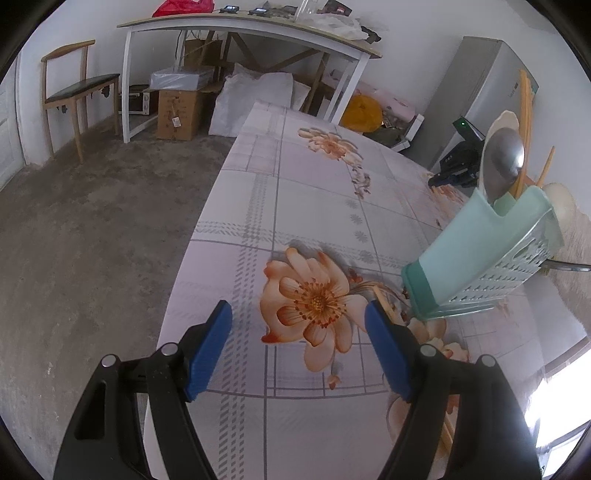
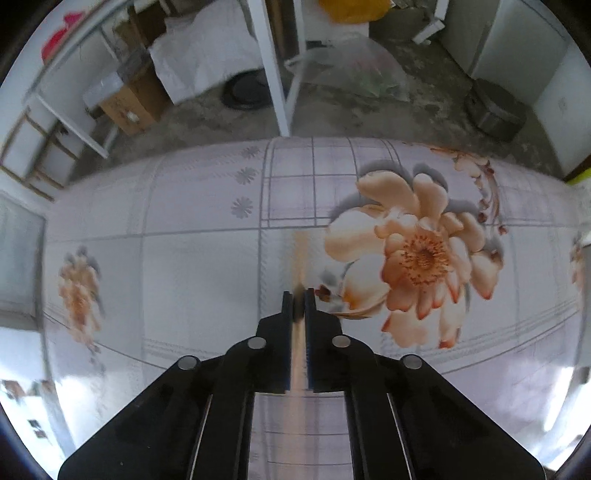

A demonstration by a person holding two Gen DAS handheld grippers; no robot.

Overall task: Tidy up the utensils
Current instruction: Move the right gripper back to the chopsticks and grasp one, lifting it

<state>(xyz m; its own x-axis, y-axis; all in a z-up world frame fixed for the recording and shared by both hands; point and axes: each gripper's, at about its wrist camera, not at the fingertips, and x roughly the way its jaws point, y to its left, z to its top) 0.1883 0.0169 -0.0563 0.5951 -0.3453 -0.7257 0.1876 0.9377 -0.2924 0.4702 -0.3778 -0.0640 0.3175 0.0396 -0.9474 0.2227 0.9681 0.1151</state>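
In the left wrist view my left gripper (image 1: 298,314) is open and empty, low over the flowered tablecloth (image 1: 288,206). To its right stands a pale green utensil holder (image 1: 480,254), holding a metal spoon (image 1: 504,162), a white spoon (image 1: 496,122) and orange chopsticks (image 1: 524,122). A chopstick (image 1: 384,301) lies on the cloth by my right finger. In the right wrist view my right gripper (image 2: 298,295) is shut on a thin, motion-blurred stick, apparently a chopstick (image 2: 300,254), pointing forward over the cloth (image 2: 192,266).
The table's left edge (image 1: 199,229) drops to a concrete floor. Beyond stand a white table (image 1: 243,26), a wooden chair (image 1: 74,88), cardboard boxes (image 1: 177,110) and a grey fridge (image 1: 480,85). A metal handle (image 1: 565,266) sticks out behind the holder.
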